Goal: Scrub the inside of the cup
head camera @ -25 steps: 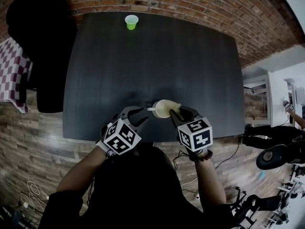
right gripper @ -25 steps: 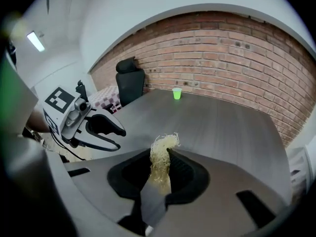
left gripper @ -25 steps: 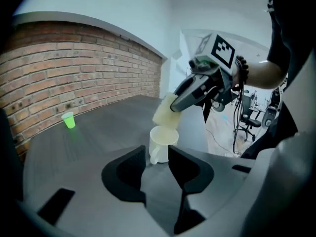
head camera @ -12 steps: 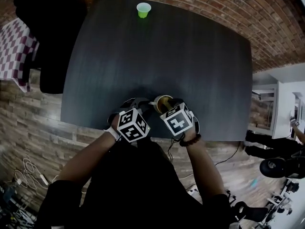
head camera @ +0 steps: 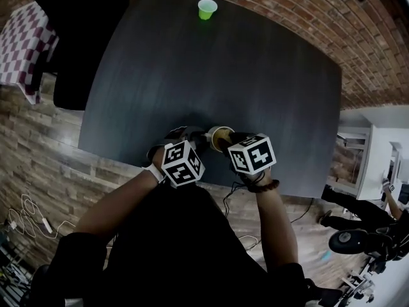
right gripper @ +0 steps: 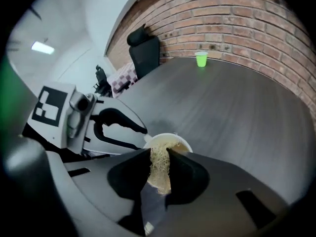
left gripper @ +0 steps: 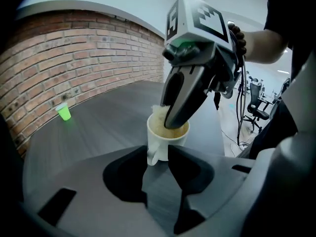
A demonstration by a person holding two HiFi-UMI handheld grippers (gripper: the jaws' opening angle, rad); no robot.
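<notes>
Cup (left gripper: 168, 132): white, handled, standing upright on the dark table (head camera: 255, 75) near its front edge, directly ahead of the person. Left gripper (left gripper: 158, 154): jaws closing together on the cup's handle, steadying the vessel from the near side. Right gripper (right gripper: 159, 157): jaws pinching a pale fibrous scrubber (right gripper: 159, 172), its tips reaching down past the cup's rim, so the scrubber is sitting partly inside the mouth. Step in hand, by judgement: the scrubbing itself is under way or just starting, since the tool is entering the cup while the other gripper is bracing it. Next move, by judgement: the scrubber is needing to be pressed against the inner wall and worked round and down toward the bottom, with the left grip holding firm so the cup is not turning or tipping. Green cup (head camera: 206, 8): small, standing well apart at the far edge beside the brick wall (right gripper: 256, 19), taking no part. Obscured: the cup's floor and lower wall are lying behind the scrubber and the right jaws, so whether the fibres are touching the bottom cannot be told; the handle is showing only as a sliver between the left jaws; in the head view the marker cubes are covering both sets of jaws and most of the cup.
</notes>
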